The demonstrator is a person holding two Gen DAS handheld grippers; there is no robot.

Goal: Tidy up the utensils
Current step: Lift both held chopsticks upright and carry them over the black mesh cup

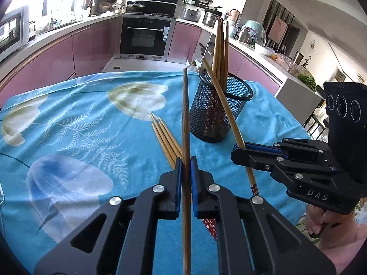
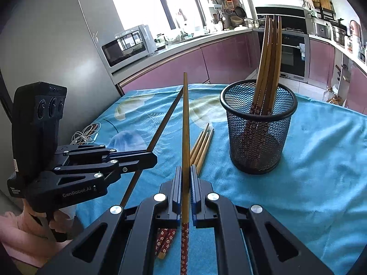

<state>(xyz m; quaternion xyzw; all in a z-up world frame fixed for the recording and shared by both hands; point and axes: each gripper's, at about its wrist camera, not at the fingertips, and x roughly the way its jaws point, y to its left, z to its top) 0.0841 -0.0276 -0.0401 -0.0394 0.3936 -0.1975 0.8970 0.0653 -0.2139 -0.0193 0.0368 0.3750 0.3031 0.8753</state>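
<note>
My left gripper (image 1: 186, 163) is shut on a dark brown chopstick (image 1: 186, 123) that points up and away over the table. My right gripper (image 2: 186, 171) is shut on a lighter chopstick (image 2: 185, 123) with a red flowered handle. In the left wrist view the right gripper (image 1: 238, 151) holds its chopstick (image 1: 220, 98) slanted, its tip near the rim of the black mesh cup (image 1: 218, 112). The cup (image 2: 258, 133) holds three chopsticks (image 2: 267, 68) standing upright. Several loose chopsticks (image 1: 165, 139) lie on the cloth; they also show in the right wrist view (image 2: 201, 146).
The table wears a blue flowered cloth (image 1: 80, 126). White earphones (image 2: 83, 136) lie near its left edge. Pink kitchen cabinets (image 1: 91, 45), an oven (image 1: 145, 36) and a microwave (image 2: 128, 44) stand beyond the table.
</note>
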